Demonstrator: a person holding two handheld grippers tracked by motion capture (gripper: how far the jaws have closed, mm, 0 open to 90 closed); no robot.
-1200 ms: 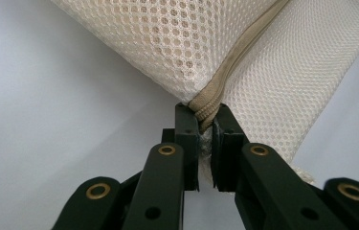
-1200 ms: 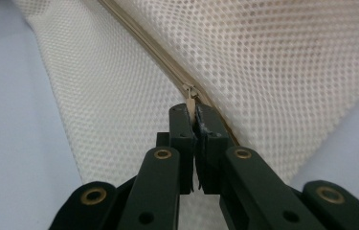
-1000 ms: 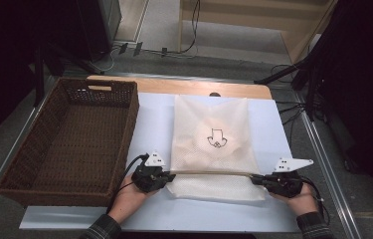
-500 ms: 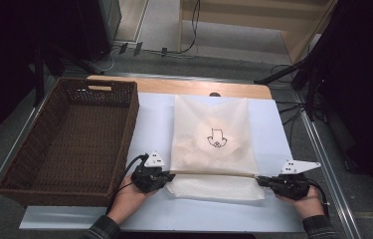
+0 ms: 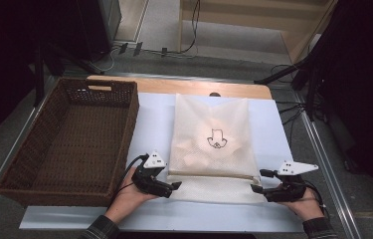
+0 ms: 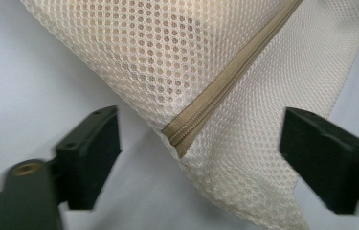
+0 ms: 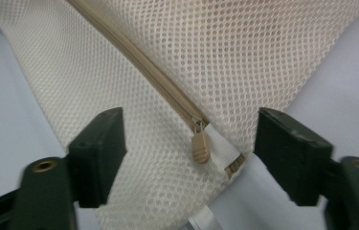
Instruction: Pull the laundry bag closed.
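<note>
Mesh bag let go at both zipper ends, laid flat on the counter

The mesh bag (image 5: 209, 144) lies on the white-covered counter (image 5: 154, 119), beside the wicker basket (image 5: 69, 139). The jaws of the left hand-held gripper (image 5: 174, 186) and right hand-held gripper (image 5: 257, 181) have just been opening and stand apart, the bag corners between them unpressed. The zipper (image 7: 139, 67) looks closed, its pull (image 7: 199, 147) at the right end. A fresh grip is judged necessary next, perhaps to move the bag to the basket.

A pale blue table (image 5: 283, 129) bears a wicker basket (image 5: 69, 139) beside a cream mesh bag (image 5: 209, 134).
</note>
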